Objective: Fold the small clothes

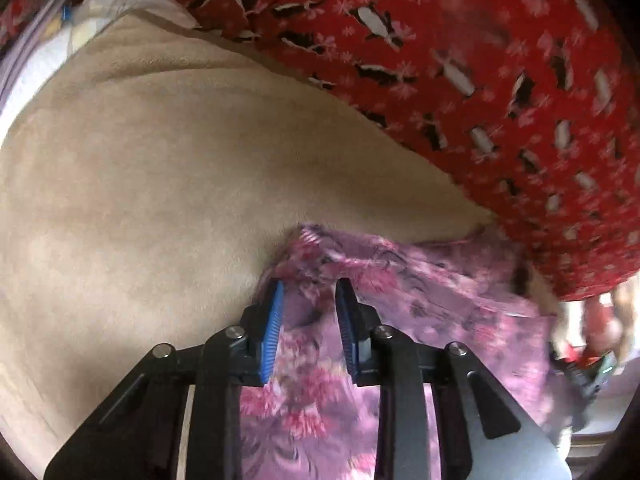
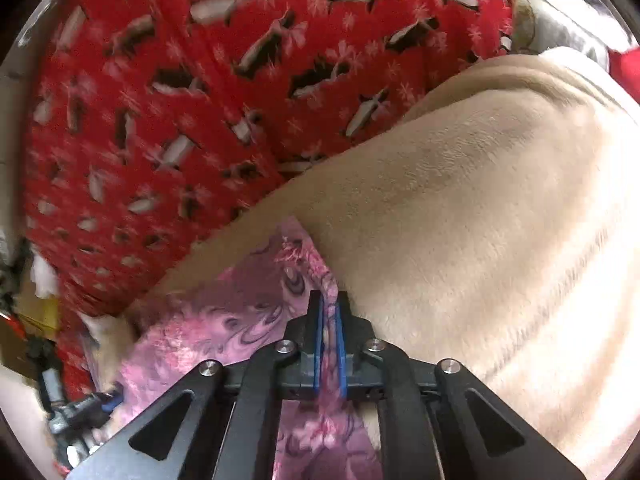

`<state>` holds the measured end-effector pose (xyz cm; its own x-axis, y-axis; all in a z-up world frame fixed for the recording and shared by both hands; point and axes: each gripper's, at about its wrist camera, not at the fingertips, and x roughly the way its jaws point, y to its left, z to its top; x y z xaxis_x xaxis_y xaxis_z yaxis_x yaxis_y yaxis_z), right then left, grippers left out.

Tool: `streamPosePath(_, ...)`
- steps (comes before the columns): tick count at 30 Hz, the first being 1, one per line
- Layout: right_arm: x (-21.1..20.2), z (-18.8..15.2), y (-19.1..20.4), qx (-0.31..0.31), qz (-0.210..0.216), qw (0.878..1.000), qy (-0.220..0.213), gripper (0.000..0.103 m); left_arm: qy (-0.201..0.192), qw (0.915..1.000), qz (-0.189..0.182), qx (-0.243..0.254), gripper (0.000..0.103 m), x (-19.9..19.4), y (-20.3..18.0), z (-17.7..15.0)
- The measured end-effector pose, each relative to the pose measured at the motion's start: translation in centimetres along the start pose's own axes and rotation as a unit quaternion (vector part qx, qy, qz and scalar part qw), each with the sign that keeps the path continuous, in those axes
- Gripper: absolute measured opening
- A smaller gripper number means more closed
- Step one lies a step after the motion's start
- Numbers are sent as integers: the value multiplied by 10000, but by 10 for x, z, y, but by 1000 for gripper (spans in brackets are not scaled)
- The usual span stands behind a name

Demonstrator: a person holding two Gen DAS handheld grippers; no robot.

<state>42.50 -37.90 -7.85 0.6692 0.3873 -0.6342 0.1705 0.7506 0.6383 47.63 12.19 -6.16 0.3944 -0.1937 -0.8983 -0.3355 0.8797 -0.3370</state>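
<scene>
A small purple and pink patterned garment (image 1: 420, 280) lies on a beige fleece blanket (image 1: 160, 180). My left gripper (image 1: 309, 288) is open, its blue pads on either side of the garment's edge, with cloth lying between them. In the right wrist view the same garment (image 2: 224, 316) runs under my right gripper (image 2: 329, 300), which is shut on a fold of its edge. The other gripper shows at the lower left of the right wrist view (image 2: 80, 408) and at the right edge of the left wrist view (image 1: 584, 364).
A red fleece blanket (image 1: 480, 60) with black and white penguin figures lies beyond the beige one; it also shows in the right wrist view (image 2: 180, 100). The beige blanket (image 2: 480, 220) fills the right side there. White and lilac items (image 1: 36, 52) sit at the far left.
</scene>
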Motion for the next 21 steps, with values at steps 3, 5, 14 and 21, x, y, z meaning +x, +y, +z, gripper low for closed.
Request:
streamPosePath(3, -26, -15, -13, 253, 741, 9968, -126, 23, 121, 9987, -486, 126, 25, -19, 10, -18)
streamPosePath(5, -42, -30, -19, 172, 901, 9957, -137, 40, 17, 9975, -492, 509, 27, -31, 6, -39)
streamPosePath(14, -82, -77, -1, -805, 706, 9934, -424, 7, 91, 9969, 380, 686, 29, -19, -4, -98)
streamPosePath(21, -99, -86, -33, -297, 629, 9973, -226, 22, 87, 9984, 265, 496, 29, -48, 2, -126)
